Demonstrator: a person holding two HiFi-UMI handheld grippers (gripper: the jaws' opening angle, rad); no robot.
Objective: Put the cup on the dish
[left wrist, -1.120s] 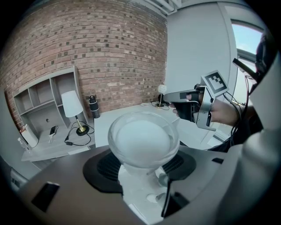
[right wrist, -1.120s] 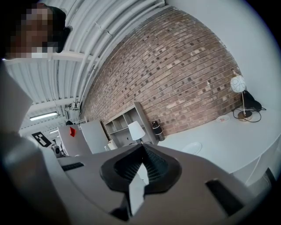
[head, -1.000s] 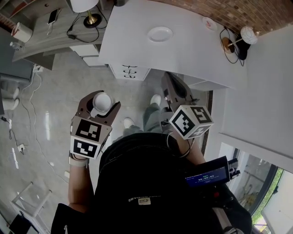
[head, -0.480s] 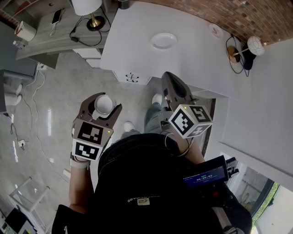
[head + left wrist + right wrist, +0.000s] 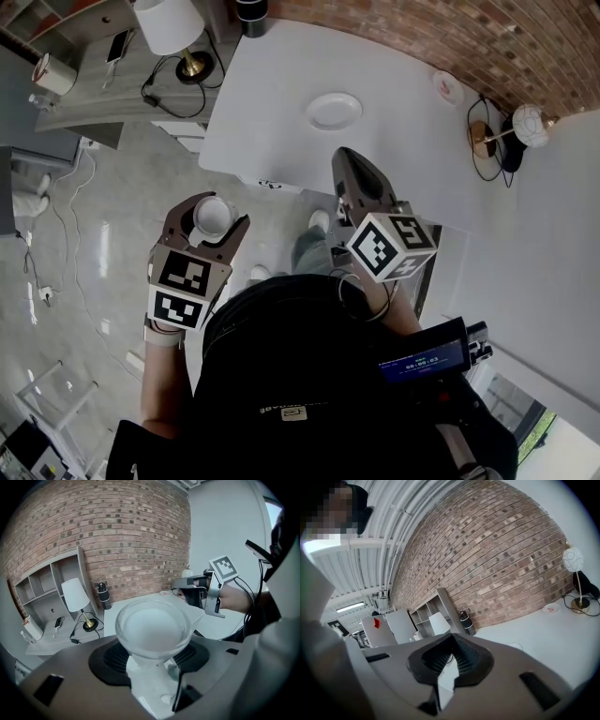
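Pinching a small white round cup [image 5: 212, 217] in the jaws of the left gripper [image 5: 210, 212], open side up. Keeping the jaws of the right gripper [image 5: 345, 169] pressed together on nothing.

Getting closer to the big white desk [image 5: 272, 103]: bigger and nearer in the head view than a moment ago, with the flat white round dish [image 5: 334, 110] lower in the picture too. Same hold on the cup as before. So, nearly at the right place, but not there yet. Carrying the cup over the shiny grey floor [image 5: 103, 234], well apart from the dish. Probably next: reaching out over the desk and setting the cup down in the middle of the dish.

From the head view: seeing the dish and both grippers from above. From the left gripper view: seeing inside the cup up close, but no dish, maybe hidden behind the cup. From the right gripper view: seeing the closed jaws and the brown brick wall [image 5: 497, 559].
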